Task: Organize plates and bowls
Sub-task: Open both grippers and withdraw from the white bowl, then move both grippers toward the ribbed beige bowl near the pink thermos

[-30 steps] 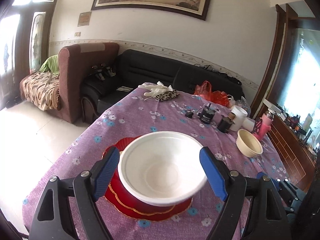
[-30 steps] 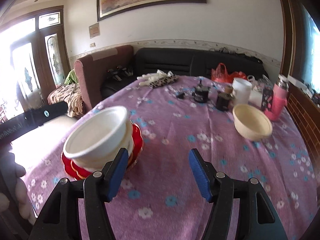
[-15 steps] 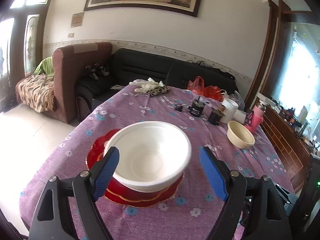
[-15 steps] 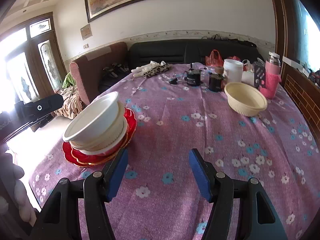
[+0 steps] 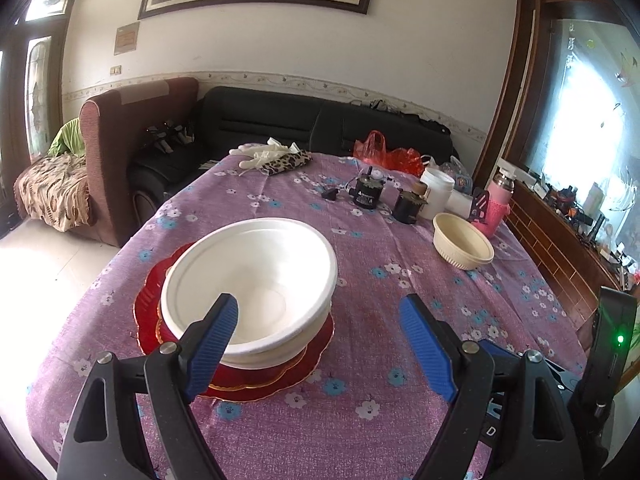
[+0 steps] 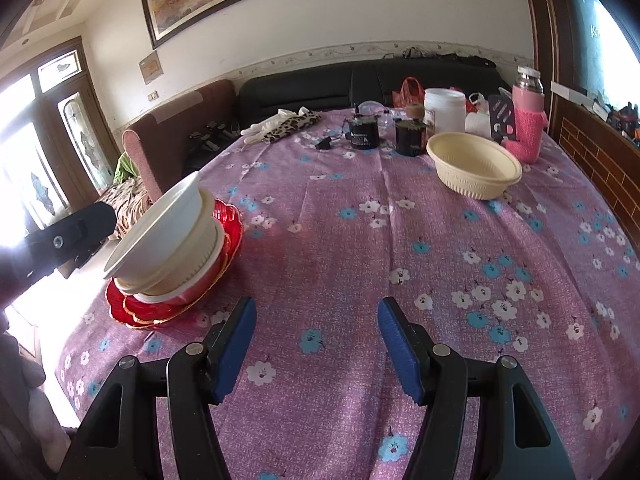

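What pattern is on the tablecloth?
Purple tablecloth with small white and blue flowers; clearest in the right wrist view.

Your table (image 6: 360, 240) is covered by a purple cloth printed with small white and blue flowers. Near its left edge sit the red plates (image 6: 230, 216), scalloped and stacked, carrying the white bowls (image 5: 248, 276) nested on top. Well apart, toward the far right, the cream bowl (image 6: 474, 170) rests alone on the cloth. Behind it you have two dark round containers (image 6: 363, 134), a white tub (image 6: 444, 110), a pink-sleeved bottle (image 6: 528, 120) and a red plastic bag (image 5: 390, 154). At the far edge lie a leopard-print pouch (image 6: 294, 126) and white gloves (image 5: 262, 154), touching each other.
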The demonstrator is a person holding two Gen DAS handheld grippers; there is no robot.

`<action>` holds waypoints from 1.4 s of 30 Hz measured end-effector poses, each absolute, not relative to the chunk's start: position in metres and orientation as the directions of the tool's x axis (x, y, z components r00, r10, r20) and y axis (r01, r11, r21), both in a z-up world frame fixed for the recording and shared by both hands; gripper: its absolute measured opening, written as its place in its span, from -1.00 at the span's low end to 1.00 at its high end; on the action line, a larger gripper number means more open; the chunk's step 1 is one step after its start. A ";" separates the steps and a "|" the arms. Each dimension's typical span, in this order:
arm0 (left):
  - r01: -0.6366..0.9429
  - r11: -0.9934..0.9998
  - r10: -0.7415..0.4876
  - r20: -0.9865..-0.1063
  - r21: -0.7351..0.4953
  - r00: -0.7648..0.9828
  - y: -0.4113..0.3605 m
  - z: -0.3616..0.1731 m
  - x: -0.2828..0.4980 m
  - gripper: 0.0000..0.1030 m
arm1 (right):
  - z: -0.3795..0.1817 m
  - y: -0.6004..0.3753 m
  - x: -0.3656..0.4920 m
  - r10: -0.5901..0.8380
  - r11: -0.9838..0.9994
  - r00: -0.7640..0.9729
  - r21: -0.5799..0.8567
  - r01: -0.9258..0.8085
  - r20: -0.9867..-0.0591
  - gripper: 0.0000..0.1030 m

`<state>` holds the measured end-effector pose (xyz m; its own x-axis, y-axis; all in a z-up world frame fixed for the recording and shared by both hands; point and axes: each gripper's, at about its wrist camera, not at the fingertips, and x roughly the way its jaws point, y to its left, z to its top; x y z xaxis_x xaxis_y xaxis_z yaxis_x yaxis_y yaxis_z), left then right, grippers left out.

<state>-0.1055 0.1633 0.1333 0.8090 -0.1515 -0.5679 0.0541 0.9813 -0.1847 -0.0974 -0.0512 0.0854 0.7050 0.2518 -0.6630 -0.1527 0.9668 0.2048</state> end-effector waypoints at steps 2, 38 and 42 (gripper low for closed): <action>0.053 0.981 -0.151 -0.565 -0.186 0.811 0.161 0.137 -0.105 0.61 | 0.085 -0.054 -0.092 0.269 0.961 0.697 0.229 -0.152 -0.665 0.32; 0.133 0.968 0.046 -0.673 0.212 0.738 0.006 0.113 -0.025 0.61 | 0.102 -0.266 0.043 0.107 0.890 0.761 0.402 0.214 -0.640 0.32; 0.136 0.966 0.052 -0.680 0.220 0.732 0.001 0.110 -0.016 0.61 | 0.102 -0.277 0.064 0.108 0.864 0.765 0.441 0.244 -0.635 0.32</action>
